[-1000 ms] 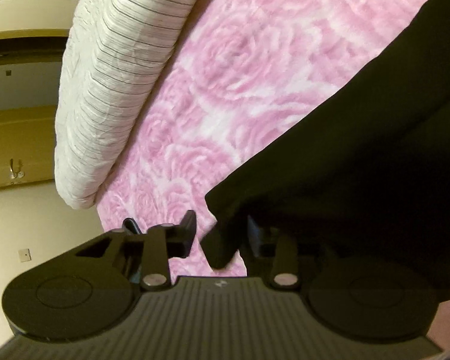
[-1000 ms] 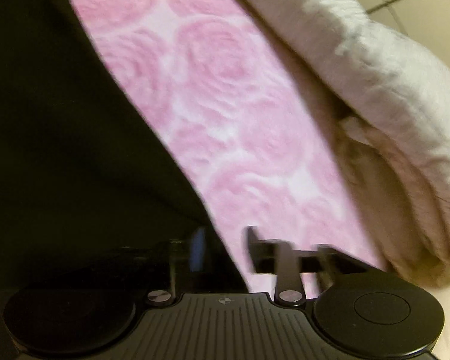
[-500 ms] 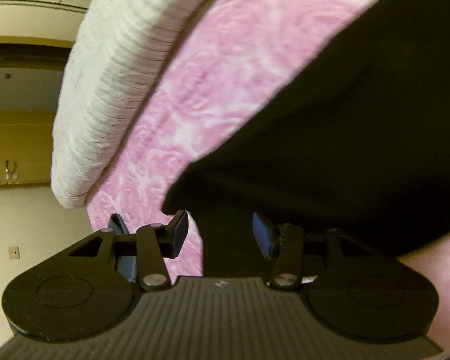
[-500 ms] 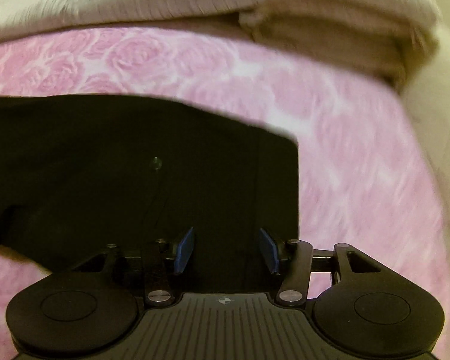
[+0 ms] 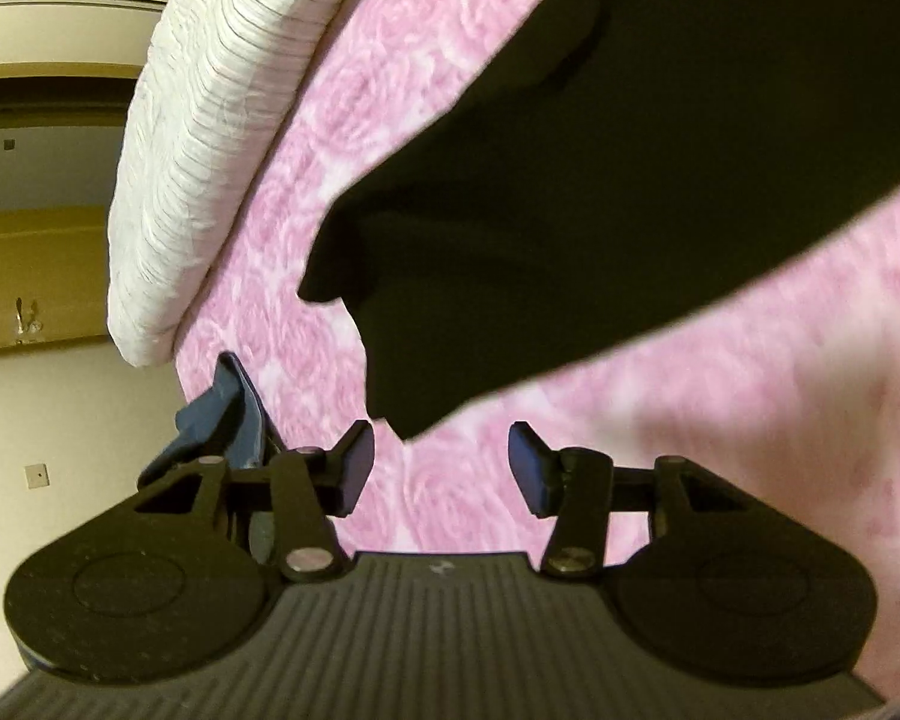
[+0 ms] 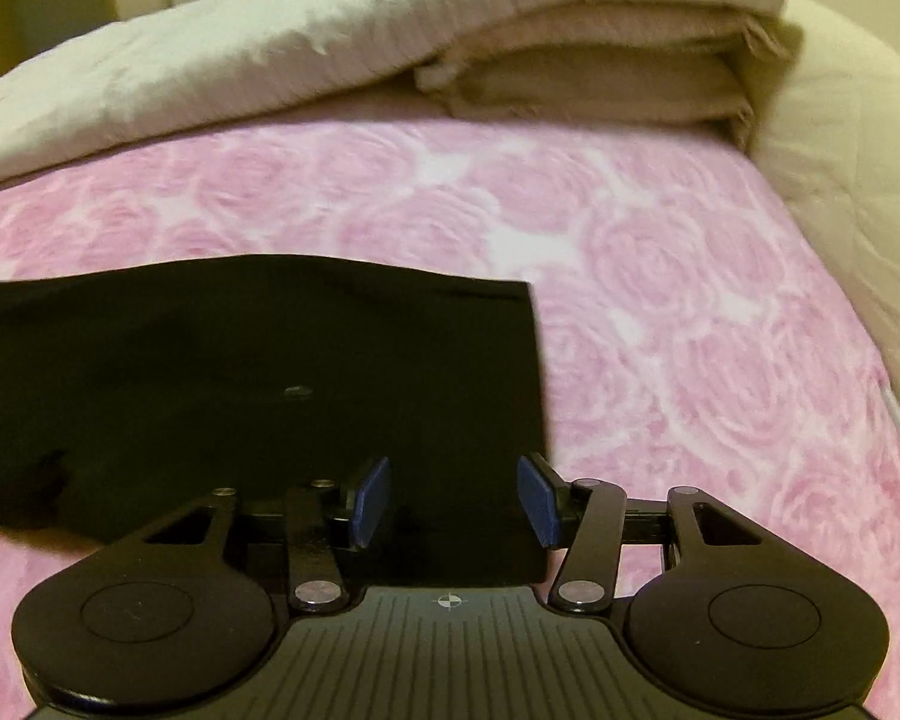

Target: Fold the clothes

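Your left gripper [image 5: 441, 468] hovers low over the pink rose bedspread [image 5: 780, 420], jaws spread and empty, with the black garment [image 5: 600, 210] just beyond its tips. Your right gripper [image 6: 453, 501] (also spread, holding nothing) sits over that garment's near edge [image 6: 270, 390], which lies flat and dark, its right side straight.

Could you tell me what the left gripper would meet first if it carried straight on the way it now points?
Most likely the black garment: its ragged lower edge hangs just ahead of the open left gripper. Between the fingertips only the pink rose-patterned bedspread shows, so it might touch that first; depth is unclear.
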`<state>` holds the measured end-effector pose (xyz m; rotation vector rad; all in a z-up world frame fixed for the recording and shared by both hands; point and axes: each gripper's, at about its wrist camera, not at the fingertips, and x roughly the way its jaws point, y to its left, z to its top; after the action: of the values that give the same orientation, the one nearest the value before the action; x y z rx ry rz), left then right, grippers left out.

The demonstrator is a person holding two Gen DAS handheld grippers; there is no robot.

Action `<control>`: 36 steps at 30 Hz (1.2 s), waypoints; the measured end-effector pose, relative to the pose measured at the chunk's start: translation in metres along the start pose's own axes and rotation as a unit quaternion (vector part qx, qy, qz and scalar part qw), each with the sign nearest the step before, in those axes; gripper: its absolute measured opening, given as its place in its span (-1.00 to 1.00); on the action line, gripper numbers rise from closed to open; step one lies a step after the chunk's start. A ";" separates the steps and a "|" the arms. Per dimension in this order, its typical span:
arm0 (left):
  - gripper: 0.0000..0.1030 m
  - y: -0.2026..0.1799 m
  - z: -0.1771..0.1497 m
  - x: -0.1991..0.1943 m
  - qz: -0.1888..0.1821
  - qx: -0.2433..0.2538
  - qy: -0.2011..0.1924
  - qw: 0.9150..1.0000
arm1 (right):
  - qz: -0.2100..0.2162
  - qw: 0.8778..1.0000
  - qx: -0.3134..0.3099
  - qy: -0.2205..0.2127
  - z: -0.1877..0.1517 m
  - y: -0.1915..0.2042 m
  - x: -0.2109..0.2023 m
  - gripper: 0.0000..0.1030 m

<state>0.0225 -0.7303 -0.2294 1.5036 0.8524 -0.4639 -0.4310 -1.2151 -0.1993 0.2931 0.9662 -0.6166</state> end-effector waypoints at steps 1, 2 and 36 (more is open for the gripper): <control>-0.08 -0.001 -0.007 -0.001 -0.002 0.001 0.000 1.000 | 0.005 1.000 -0.002 -0.002 -0.001 0.008 -0.003 0.00; -0.08 -0.003 -0.015 -0.001 -0.003 0.002 -0.001 1.000 | 0.011 1.000 -0.003 -0.004 -0.002 0.017 -0.007 0.00; -0.96 0.167 -0.118 0.275 -0.357 -0.354 -0.164 0.849 | 0.108 0.959 -0.261 0.014 0.039 0.582 0.053 0.02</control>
<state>0.2988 -0.5415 -0.3025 0.3689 1.1312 -0.8110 -0.0283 -0.7915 -0.2431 -0.0657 1.0707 -0.1439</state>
